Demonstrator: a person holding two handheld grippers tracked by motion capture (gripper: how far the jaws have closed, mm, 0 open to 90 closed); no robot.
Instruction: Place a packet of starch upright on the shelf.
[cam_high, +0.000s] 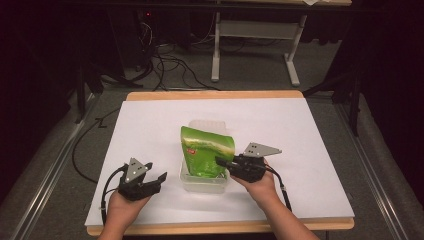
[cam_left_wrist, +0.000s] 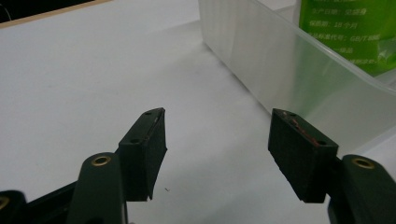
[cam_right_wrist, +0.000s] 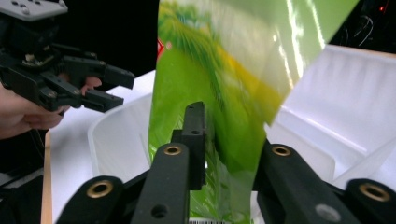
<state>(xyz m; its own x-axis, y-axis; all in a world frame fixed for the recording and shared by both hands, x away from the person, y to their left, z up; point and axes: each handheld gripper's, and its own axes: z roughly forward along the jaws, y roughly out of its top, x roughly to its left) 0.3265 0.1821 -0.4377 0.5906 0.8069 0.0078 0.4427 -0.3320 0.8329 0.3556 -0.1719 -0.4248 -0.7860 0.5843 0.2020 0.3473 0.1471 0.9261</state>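
I have the right gripper clamped on the green bag; in the right gripper view its jaws pinch the bag's film between them, one jaw in front of the film and the other behind it. The bag stands tilted in the clear bin at the table's middle, its top leaning toward 12 o'clock, its lower part inside the bin; the bin's lid or far wall shows pale behind it at 12 o'clock. My right hand sits at 3 o'clock of the bin, the gripper reaching in toward 9 o'clock.

The left gripper hangs wide and holds nothing; in the left gripper view its two pads stand well apart above the white table, with the bin's wall just beside it at 1 o'clock and green print visible through the plastic. In the high view this gripper lies at 8 o'clock of the bin, near it but apart, in my left hand; the right gripper view catches it too, jaws parted, beyond the bin's rim.

Cables trail on the floor at 12 o'clock past the table.
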